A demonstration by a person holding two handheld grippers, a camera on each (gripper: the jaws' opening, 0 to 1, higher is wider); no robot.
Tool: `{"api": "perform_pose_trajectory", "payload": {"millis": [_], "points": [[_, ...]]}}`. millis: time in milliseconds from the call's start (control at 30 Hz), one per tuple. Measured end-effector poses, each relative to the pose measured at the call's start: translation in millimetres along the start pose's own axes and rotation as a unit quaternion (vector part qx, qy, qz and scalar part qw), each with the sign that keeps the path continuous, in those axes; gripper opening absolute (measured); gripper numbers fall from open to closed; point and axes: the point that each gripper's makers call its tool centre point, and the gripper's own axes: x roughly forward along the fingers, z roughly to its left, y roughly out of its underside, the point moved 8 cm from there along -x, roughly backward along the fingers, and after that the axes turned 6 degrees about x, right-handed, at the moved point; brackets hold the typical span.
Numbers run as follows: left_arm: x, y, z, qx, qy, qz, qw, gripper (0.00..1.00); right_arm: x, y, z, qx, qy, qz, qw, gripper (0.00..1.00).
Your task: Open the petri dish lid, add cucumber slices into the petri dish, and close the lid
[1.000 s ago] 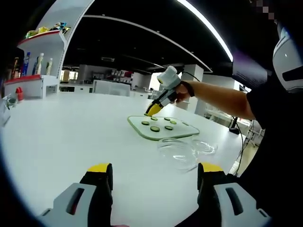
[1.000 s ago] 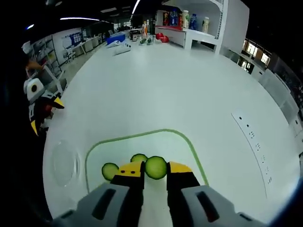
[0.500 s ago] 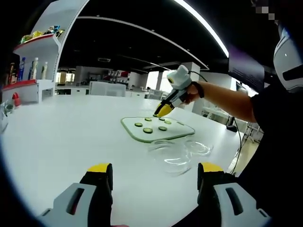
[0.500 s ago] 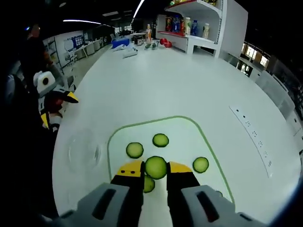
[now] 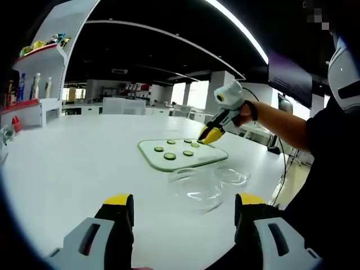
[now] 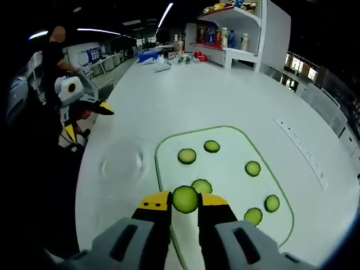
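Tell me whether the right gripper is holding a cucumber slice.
Yes, the right gripper is shut on a cucumber slice above the cutting board.

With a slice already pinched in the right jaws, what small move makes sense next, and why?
Probably carry the right gripper sideways off the cutting board toward the open petri dish beside it. Its jaws are shut on a cucumber slice held above the board, and the clear dish sits uncovered on the table with its lid lying alongside, so depositing comes next.
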Motion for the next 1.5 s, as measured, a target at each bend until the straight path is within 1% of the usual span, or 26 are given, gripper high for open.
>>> {"api": "perform_pose_trajectory", "payload": {"millis": [333,600,767,933,1100,1367,1500], "points": [[3.8,-3.9,-3.0,0.005,0.003,0.003,1.0,0.73,-15.2,19.9,36.0,-0.005,-0.003,-0.011,0.9999,0.18],[5.3,-3.9,-2.9,0.006,0.005,0.007,0.9999,0.73,-19.3,33.1,66.0,-0.014,-0.015,-0.019,0.9996,0.18],[6.7,-3.1,-2.9,0.007,0.007,0.01,0.9999,0.73,-19.7,45.3,80.3,-0.024,-0.022,-0.01,0.9994,0.18],[8.5,-3.7,-4.5,0.008,0.011,0.011,0.9998,0.73,-17.6,54.2,85.2,-0.017,-0.026,-0.01,0.9995,0.18],[10.1,-2.8,-4.5,0.008,0.012,0.013,0.9998,0.72,-9.7,61.8,89.4,-0.011,-0.027,-0.007,0.9995,0.19],[10.6,-3.3,-2.3,0.009,0.011,0.015,0.9998,0.72,-9.0,60.7,89.1,-0.013,-0.025,-0.008,0.9996,0.19],[11.1,-3.2,-2.3,0.009,0.012,0.015,0.9998,0.72,-5.4,66.0,90.6,-0.017,-0.03,0.008,0.9994,0.21]]}}
